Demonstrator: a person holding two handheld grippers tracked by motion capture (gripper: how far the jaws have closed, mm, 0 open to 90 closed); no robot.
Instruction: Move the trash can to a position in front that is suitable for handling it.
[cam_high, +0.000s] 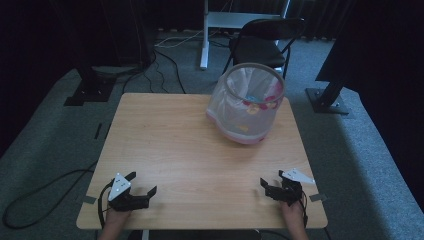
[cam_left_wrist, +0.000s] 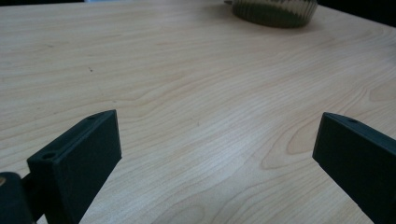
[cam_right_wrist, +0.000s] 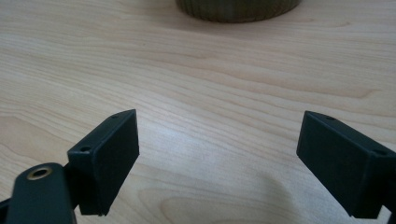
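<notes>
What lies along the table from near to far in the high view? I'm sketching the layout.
Left hand-held gripper and right hand-held gripper at the near edge → bare wooden table → mesh basket → black folding chair.

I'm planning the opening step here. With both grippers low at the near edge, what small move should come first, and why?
Probably ease the right gripper forward toward the mesh basket. Both it and the left gripper are open and empty, and the basket stands far across the table, nearer the right side.
</notes>
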